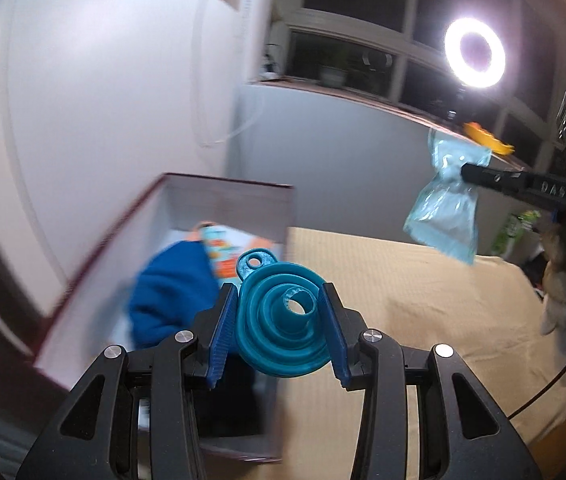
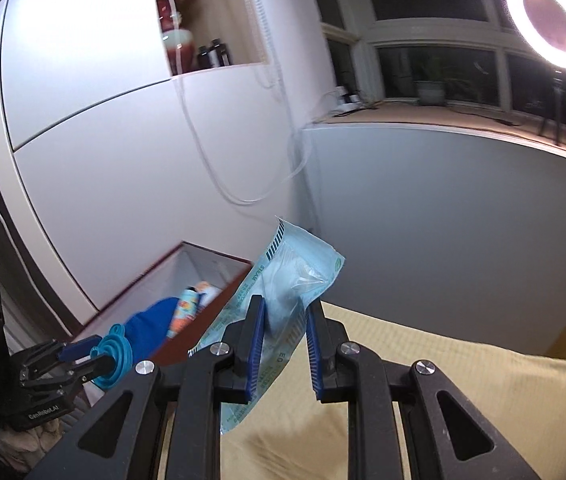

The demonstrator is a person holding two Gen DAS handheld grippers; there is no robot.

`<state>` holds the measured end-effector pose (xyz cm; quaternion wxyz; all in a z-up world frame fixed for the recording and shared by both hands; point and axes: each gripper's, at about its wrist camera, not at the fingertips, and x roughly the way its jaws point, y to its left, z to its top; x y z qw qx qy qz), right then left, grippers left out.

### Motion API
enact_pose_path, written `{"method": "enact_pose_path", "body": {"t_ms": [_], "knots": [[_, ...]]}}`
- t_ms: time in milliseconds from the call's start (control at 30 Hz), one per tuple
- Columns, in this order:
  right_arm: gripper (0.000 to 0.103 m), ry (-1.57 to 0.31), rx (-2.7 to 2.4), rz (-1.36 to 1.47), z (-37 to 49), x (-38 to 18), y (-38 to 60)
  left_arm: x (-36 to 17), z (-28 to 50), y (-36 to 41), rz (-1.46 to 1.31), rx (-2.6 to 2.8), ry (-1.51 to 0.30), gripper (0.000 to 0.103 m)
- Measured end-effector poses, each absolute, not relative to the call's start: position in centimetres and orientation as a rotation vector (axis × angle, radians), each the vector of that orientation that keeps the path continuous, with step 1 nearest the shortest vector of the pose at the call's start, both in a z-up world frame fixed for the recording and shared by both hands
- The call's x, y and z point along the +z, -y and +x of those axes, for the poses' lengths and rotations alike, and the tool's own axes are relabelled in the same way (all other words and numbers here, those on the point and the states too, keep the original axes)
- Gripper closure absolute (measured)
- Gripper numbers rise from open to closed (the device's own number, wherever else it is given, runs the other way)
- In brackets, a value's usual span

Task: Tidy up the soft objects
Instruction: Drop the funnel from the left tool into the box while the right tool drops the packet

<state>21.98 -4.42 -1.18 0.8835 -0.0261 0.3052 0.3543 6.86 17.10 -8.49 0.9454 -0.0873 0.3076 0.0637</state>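
Holding two things at once, I have the left tongs (image 1: 281, 322) clamped on a teal collapsible funnel (image 1: 283, 320), its blue pads (image 1: 223, 332) pressing the ribbed sides while the spout faces back toward my camera and the hanging tab points away. From the right wrist view the same funnel (image 2: 113, 354) shows at the lower left, just in front of the box. My right tongs (image 2: 283, 344) are closed on a pale blue sealed pouch (image 2: 283, 308), pinched across its middle so the upper part stands above the pads and the lower end hangs down beneath them; from the left view that pouch (image 1: 443, 204) hangs in the air over the tan bed cover (image 1: 403, 300). An open box (image 1: 95, 264) with dark red outer walls sits at the left edge of the bed, against the white cabinet (image 2: 103, 120). Inside it lie a dark blue cloth (image 1: 175, 292) and an orange-and-white printed item (image 1: 223, 252), blurred. A ring light (image 1: 475, 53) glows by the dark window.
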Motion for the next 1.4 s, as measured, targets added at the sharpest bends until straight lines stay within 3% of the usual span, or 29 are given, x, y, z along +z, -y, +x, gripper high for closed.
{"method": "enact_pose_path", "body": {"t_ms": [533, 933, 967, 1000, 1033, 1100, 1400], "knots": [[0.085, -0.771, 0.880, -0.085, 26.1, -3.1, -12.4, -10.7, 5.7, -23.7, -0.162, 0.341, -0.637, 0.062], [0.081, -0.851, 0.855, -0.203, 27.4, -7.6, -17.0, -11.1, 7.4, -24.2, -0.163, 0.358, -0.659, 0.056], [0.080, -0.848, 0.847, -0.214, 27.5, -7.8, -17.2, -11.1, 7.4, -24.2, -0.163, 0.359, -0.658, 0.056], [0.070, -0.849, 0.842, -0.223, 27.4, -7.9, -17.3, -11.1, 7.4, -24.2, -0.160, 0.363, -0.665, 0.053], [0.064, -0.852, 0.841, -0.226, 27.4, -7.9, -17.3, -11.2, 7.4, -24.1, -0.155, 0.364, -0.672, 0.045], [0.038, -0.840, 0.836, -0.224, 27.3, -7.7, -17.0, -11.1, 7.4, -23.8, -0.145, 0.364, -0.675, 0.033], [0.036, -0.800, 0.842, -0.238, 26.4, -6.1, -15.9, -10.2, 6.4, -23.3, -0.158, 0.374, -0.658, 0.030]]}}
